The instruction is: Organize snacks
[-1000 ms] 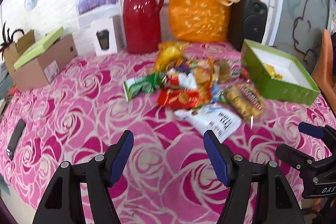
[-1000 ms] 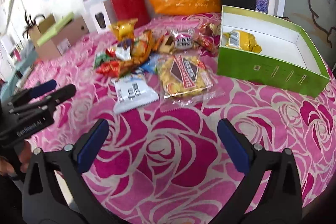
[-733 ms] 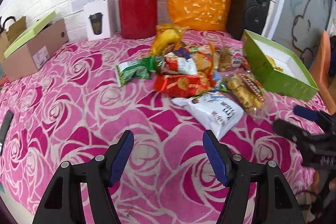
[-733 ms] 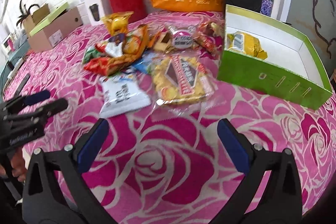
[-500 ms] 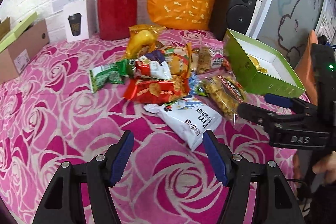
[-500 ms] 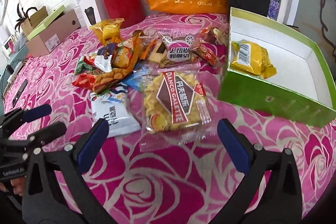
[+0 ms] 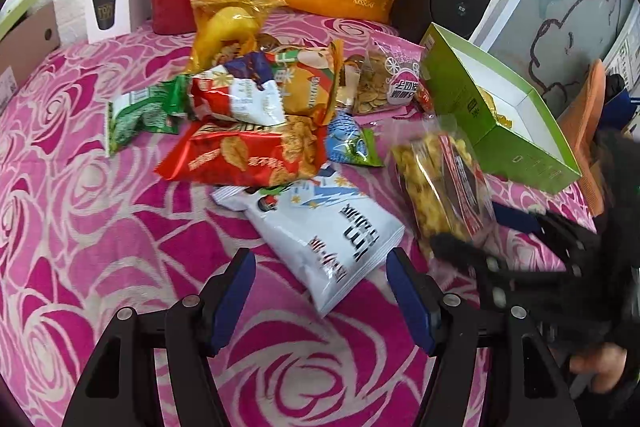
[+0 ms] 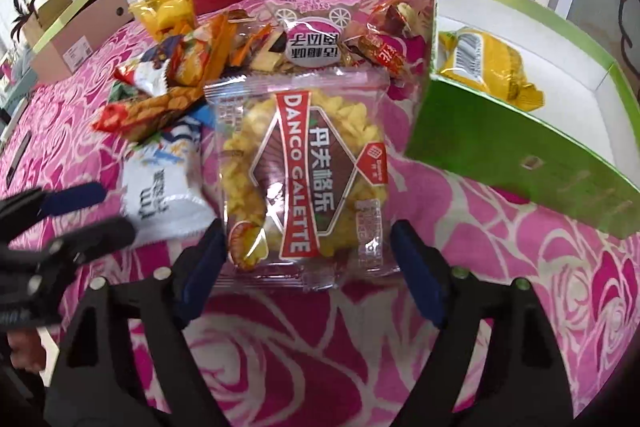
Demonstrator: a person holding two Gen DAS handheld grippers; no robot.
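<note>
Surface [image 7: 100,227]: pink rose cloth, soft-looking, so your lower jaw could snag it when you scoop under a packet.

Box [image 8: 480,131]: green, open, one yellow packet [image 8: 488,67] inside, just right of the pile. A wide bag swung in low may catch its near wall and shove it.

Pile [image 7: 256,115]: packets overlap, and dragging one out could pull its neighbours along.

Galette bag [image 8: 304,171]: flat on the cloth, its near edge between your right gripper [image 8: 308,267] jaws, which are spread and grasping nothing. The film looks slick (a pinch on the seal alone may slip).

White bag [image 7: 332,235]: just ahead of your left gripper [image 7: 320,291], jaws released. The two grippers are near each other; closing on both at once risks a clash.
</note>
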